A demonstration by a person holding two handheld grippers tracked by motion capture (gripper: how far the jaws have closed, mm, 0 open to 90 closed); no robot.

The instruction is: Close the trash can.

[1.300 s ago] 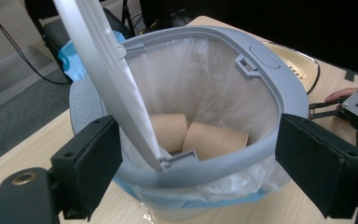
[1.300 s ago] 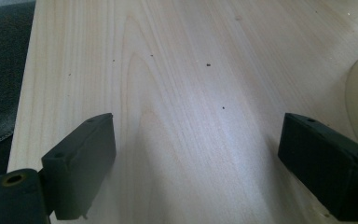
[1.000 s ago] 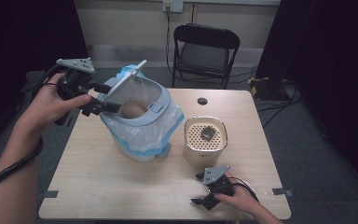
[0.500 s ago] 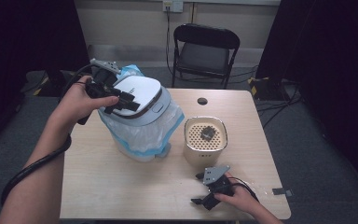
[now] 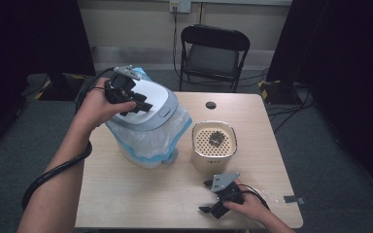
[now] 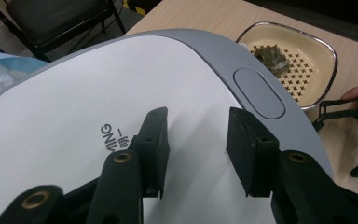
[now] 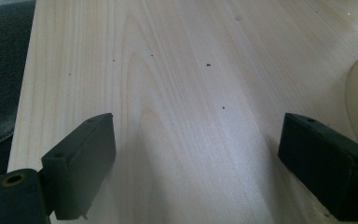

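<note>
Left claw [image 5: 138,104], together and empty, rests on the level bin lid [image 5: 155,104], whose button end faces the strainer [image 5: 213,141]

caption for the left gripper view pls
Left gripper over the closed white bin lid, perforated cream container beyond.

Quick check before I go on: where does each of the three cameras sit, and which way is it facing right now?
High view: above the near side of the table, looking forward and down; both forearms, left gripper on the bin lid, right gripper.
Left gripper view: rides the left gripper, looking across the lid toward the cream container.
Right gripper view: rides the right gripper, looking down along bare tabletop; jaws wide apart.
Shared: high and left gripper views both show lid, container and the right gripper.
</note>
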